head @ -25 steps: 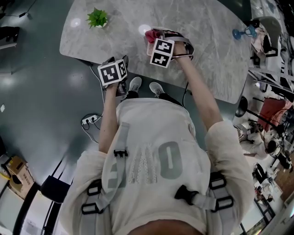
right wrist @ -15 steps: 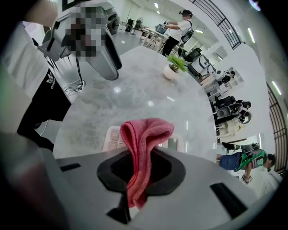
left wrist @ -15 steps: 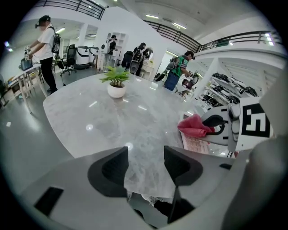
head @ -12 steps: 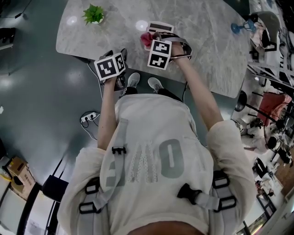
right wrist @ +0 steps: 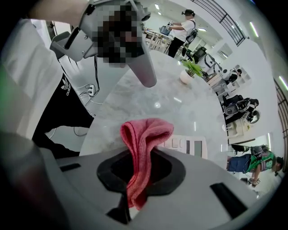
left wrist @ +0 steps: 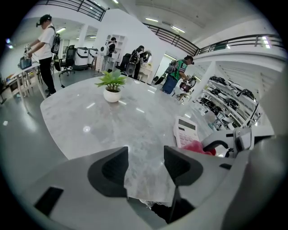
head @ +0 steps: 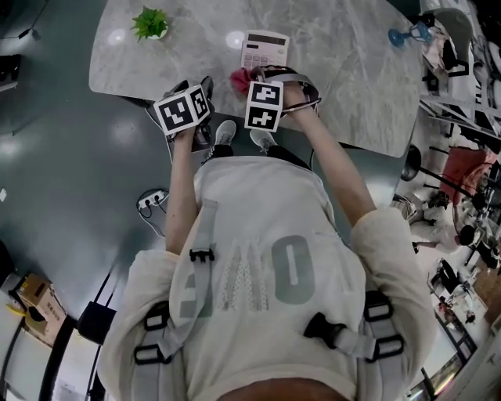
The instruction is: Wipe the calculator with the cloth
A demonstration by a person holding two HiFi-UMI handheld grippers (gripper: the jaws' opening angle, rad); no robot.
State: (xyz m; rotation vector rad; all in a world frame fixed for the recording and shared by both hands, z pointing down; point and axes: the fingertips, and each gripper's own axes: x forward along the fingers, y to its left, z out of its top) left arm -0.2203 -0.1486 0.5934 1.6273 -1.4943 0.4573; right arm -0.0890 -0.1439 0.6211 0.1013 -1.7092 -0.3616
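A pale pink calculator (head: 264,49) lies flat on the marble table (head: 344,70), a little in from its near edge. My right gripper (right wrist: 139,168) is shut on a red cloth (right wrist: 145,134), whose folded end sticks up out of the jaws. In the head view the cloth (head: 240,78) hangs just short of the calculator, over the table's near edge. The right gripper view shows the calculator (right wrist: 191,146) just beyond the cloth. My left gripper (left wrist: 146,168) stands open and empty at the table's edge, left of the calculator (left wrist: 184,131) and apart from it.
A small potted plant (head: 149,23) stands at the table's far left. A blue object (head: 407,34) sits near the far right edge. Cables and a power strip (head: 153,205) lie on the floor under the near edge. People and desks fill the background of the left gripper view.
The right gripper has drawn back towards the near edge with the cloth, and the whole calculator now shows. The left gripper has hardly moved.
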